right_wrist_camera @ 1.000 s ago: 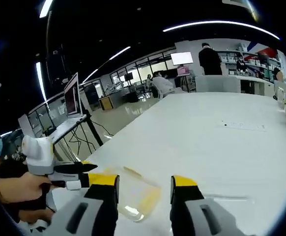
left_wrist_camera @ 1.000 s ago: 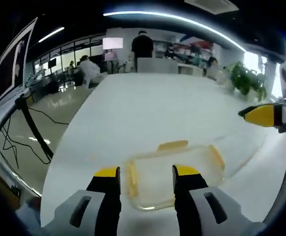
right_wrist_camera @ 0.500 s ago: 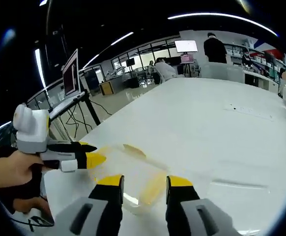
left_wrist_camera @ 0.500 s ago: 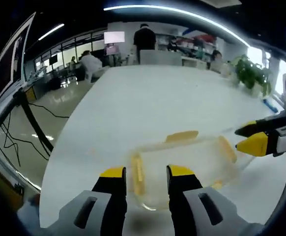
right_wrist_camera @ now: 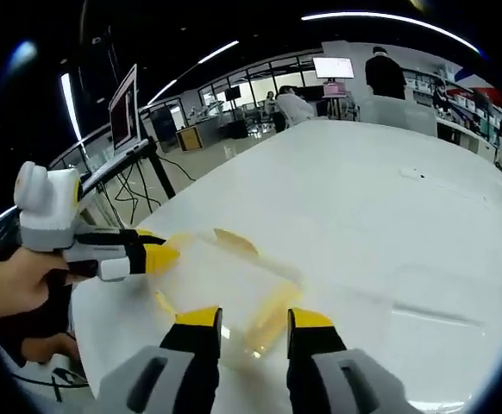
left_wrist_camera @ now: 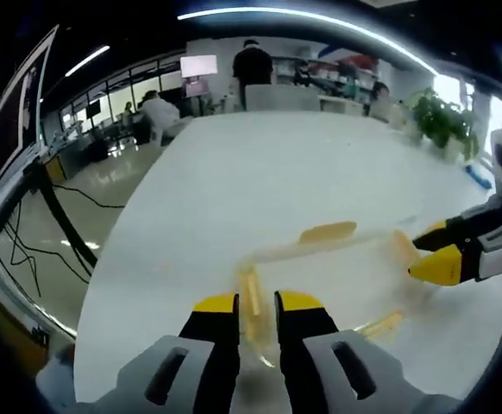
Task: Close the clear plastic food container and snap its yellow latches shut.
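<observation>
A clear plastic food container [left_wrist_camera: 320,276] with yellow latches [left_wrist_camera: 327,231] is seen lying on a white table [left_wrist_camera: 260,172]. The left gripper [left_wrist_camera: 255,304] is narrowed around one end latch, the right gripper [right_wrist_camera: 247,317], slightly apart, around the opposite one. Latching seems underway; firm squeezing is likely needed next.

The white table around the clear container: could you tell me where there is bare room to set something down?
Beyond the container, the table lies bare toward its far end. In the right gripper view, the stretch to the right of the container is free too. It is crowded at the container itself: the left gripper closes on one yellow latch, the right gripper on another.
</observation>
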A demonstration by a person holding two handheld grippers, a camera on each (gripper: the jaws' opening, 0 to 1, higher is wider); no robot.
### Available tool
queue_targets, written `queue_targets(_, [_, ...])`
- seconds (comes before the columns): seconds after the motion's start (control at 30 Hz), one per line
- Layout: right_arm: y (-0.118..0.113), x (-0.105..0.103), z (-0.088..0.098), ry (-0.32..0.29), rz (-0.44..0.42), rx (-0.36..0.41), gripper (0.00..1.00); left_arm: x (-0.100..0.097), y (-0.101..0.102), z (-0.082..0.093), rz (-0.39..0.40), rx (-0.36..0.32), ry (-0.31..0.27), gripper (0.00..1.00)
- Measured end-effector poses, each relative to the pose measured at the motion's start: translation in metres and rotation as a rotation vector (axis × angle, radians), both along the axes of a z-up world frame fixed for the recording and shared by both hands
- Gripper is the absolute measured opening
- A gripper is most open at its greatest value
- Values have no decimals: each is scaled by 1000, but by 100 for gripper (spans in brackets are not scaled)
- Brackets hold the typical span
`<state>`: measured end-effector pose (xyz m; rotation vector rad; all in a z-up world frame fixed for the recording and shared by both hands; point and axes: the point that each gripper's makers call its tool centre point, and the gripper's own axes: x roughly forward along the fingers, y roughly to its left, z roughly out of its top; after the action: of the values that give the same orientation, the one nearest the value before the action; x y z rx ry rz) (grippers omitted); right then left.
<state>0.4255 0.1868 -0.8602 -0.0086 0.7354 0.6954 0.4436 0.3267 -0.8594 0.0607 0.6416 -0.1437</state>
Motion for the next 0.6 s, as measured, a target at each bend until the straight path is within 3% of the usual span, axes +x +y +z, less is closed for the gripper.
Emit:
queue_targets(0.13, [-1, -1, -3, 21, -19, -2, 19, -1, 4, 0, 19, 12, -5, 8])
queue_targets(0.2, [-3, -2, -6, 12, 1, -45, 14, -1, 4, 0, 12, 23, -5, 3])
queue_targets(0.6, [-3, 0, -4, -15, 15, -88, 8, -2, 7, 0, 11, 38, -6, 2])
